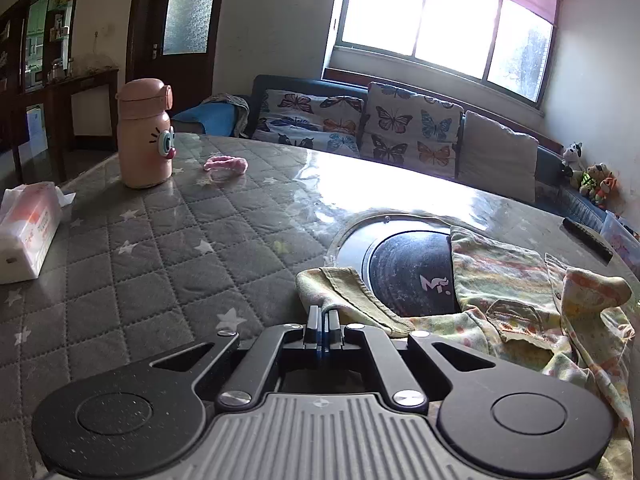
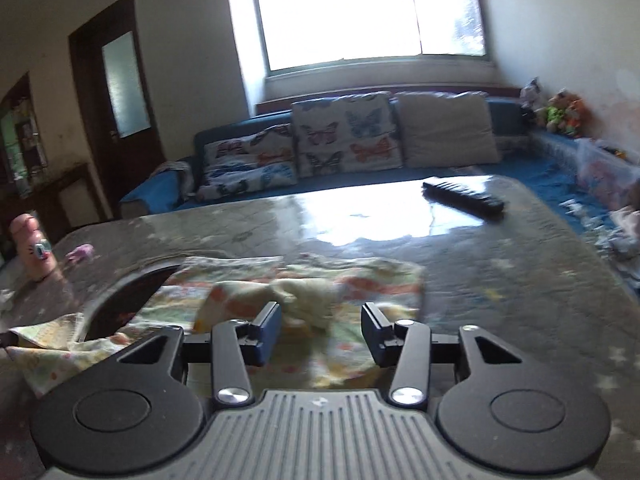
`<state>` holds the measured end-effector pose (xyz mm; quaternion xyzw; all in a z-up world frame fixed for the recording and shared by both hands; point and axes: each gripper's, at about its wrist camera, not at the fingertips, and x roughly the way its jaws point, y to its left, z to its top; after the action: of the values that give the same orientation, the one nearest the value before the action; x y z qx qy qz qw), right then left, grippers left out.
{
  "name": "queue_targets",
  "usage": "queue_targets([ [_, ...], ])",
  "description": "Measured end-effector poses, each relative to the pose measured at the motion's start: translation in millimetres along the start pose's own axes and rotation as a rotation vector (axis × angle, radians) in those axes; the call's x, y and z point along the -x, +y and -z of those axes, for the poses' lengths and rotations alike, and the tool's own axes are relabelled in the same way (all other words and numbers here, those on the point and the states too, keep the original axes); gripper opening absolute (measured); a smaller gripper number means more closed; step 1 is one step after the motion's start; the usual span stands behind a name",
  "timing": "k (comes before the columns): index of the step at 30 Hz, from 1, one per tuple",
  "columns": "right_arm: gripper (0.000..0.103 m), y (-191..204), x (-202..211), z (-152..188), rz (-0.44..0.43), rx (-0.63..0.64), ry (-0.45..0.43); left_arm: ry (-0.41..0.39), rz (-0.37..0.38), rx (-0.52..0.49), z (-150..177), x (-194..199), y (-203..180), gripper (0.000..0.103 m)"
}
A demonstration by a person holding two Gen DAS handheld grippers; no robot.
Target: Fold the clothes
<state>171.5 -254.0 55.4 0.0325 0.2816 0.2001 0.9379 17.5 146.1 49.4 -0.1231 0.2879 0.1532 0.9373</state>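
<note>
A small pale yellow garment with an orange and green print (image 1: 516,300) lies crumpled on the table, partly over a round black inset (image 1: 412,268). My left gripper (image 1: 322,314) is shut on the garment's ribbed sleeve cuff (image 1: 352,296) at its left end. In the right wrist view the garment (image 2: 304,296) is spread in front of my right gripper (image 2: 320,320). The right gripper is open and hovers just above the cloth, with a bunched fold between its fingers. This view is blurred.
The table has a grey quilted star cover (image 1: 160,248) under glossy film. A pink cartoon bottle (image 1: 146,136), a pink hair tie (image 1: 226,164) and a tissue pack (image 1: 28,228) are at the left. A black remote (image 2: 464,196) lies at the far right. A sofa with butterfly cushions (image 1: 360,124) stands behind.
</note>
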Motion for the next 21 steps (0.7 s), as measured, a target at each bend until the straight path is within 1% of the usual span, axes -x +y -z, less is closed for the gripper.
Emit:
queue_targets([
  [1, 0.061, 6, -9, 0, -0.022, 0.001, 0.004, 0.0, -0.003, 0.001, 1, 1, 1, 0.001],
  [2, 0.065, 12, -19, -1, -0.037, 0.005, 0.007, 0.001, -0.005, 0.003, 2, 2, 2, 0.001],
  [3, 0.067, 17, -28, -1, -0.038, 0.012, 0.01, 0.001, -0.008, 0.004, 3, 4, 3, 0.001],
  [5, 0.066, 20, -46, -1, -0.052, 0.004, 0.03, -0.002, -0.014, 0.01, 4, 7, 5, 0.001],
  [6, 0.06, 22, -55, -1, -0.059, 0.0, 0.04, -0.005, -0.017, 0.014, 4, 8, 6, 0.001],
  [7, 0.046, 23, -62, 0, -0.067, -0.008, 0.052, -0.009, -0.021, 0.017, 3, 10, 8, 0.001],
  [8, 0.035, 21, -66, 1, -0.077, -0.021, 0.065, -0.012, -0.025, 0.021, 3, 11, 9, 0.001],
  [9, 0.017, 20, -70, 2, -0.087, -0.034, 0.079, -0.014, -0.03, 0.026, 3, 13, 10, 0.001],
  [10, 0.015, 18, -70, 3, -0.094, -0.046, 0.084, -0.016, -0.036, 0.029, 2, 15, 12, 0.001],
  [13, 0.011, 12, -49, 6, -0.096, -0.071, 0.043, -0.013, -0.053, 0.034, 5, 20, 19, 0.001],
  [16, 0.01, -6, -3, 6, -0.077, -0.103, -0.039, -0.005, -0.065, 0.032, 10, 24, 24, 0.001],
  [19, 0.01, -26, 46, 10, -0.03, -0.136, -0.108, 0.005, -0.07, 0.032, 14, 27, 28, 0.001],
  [21, 0.01, -47, 84, 17, 0.012, -0.172, -0.15, 0.013, -0.07, 0.031, 18, 28, 28, 0.001],
])
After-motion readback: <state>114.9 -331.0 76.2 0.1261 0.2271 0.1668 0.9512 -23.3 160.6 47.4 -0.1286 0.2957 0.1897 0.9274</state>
